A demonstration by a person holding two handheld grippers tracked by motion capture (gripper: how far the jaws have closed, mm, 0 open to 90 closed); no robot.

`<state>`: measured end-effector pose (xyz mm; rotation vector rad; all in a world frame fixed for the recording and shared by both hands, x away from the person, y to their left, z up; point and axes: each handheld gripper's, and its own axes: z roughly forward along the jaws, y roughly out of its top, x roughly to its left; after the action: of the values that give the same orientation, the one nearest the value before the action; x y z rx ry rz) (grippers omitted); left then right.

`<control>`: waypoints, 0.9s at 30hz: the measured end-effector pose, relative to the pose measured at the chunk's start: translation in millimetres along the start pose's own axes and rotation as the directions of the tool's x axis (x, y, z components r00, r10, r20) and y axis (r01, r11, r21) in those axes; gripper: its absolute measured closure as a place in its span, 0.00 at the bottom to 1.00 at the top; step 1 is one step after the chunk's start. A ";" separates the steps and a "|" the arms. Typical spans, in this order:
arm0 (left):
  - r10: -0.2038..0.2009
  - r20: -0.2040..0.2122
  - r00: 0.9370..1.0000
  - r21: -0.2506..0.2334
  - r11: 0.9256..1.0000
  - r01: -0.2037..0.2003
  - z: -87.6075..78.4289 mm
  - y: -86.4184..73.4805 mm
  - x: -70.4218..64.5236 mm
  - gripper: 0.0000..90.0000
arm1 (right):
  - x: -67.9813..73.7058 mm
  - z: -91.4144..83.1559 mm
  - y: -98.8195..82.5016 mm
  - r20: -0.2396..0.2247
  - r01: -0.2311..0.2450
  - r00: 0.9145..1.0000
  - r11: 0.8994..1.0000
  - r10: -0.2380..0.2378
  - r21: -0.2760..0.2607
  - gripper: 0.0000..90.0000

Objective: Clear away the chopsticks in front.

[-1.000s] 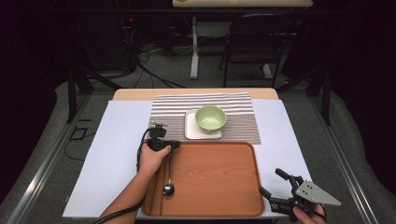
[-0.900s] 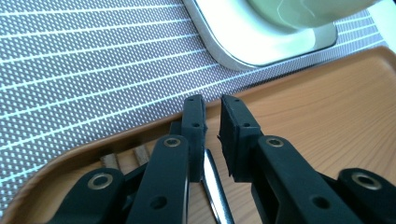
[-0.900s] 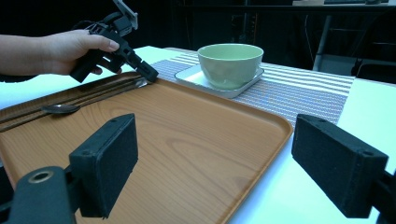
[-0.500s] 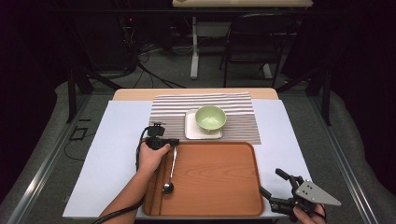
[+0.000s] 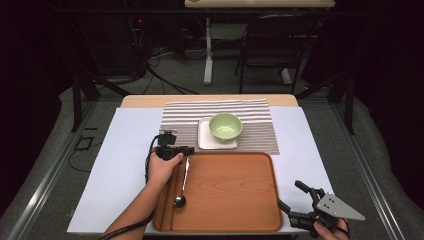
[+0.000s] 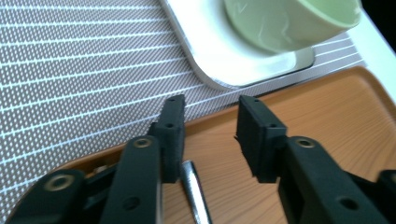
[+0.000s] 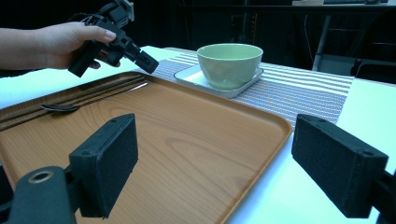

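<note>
A metal spoon (image 5: 181,186) lies on the left part of the wooden tray (image 5: 235,200), bowl end toward me. My left gripper (image 5: 187,149) hovers over the handle's far end at the tray's back left corner. Its jaws have just been opening and now stand apart. In the left gripper view the spoon handle (image 6: 195,196) rests on the tray beside one finger (image 6: 170,135), with no pad pressing on it. My right gripper (image 5: 290,195) is off the tray's near right corner, wide open with nothing between its pads (image 7: 109,163).
A green bowl (image 5: 225,126) sits on a white square plate (image 5: 204,142) on a striped mat (image 5: 255,112) just behind the tray. A pale cover (image 5: 120,170) spreads over the table. Thin dark sticks (image 7: 93,93) seem to lie along the tray's left rim.
Little differs in the high view: the spoon lies in the same spot on the tray and both hands keep their places.
</note>
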<state>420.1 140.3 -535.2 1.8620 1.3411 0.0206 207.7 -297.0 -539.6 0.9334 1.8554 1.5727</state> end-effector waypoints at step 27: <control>0.026 -0.052 0.998 -0.066 0.997 -0.029 -23.8 24.2 -15.0 0.49 | 0.1 0.1 -0.1 0.002 -0.003 1.000 1.000 0.003 0.001 0.16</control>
<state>421.8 140.3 -498.2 1.8345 1.3337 0.1265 207.8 -296.9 -539.7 0.9380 1.8541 1.5727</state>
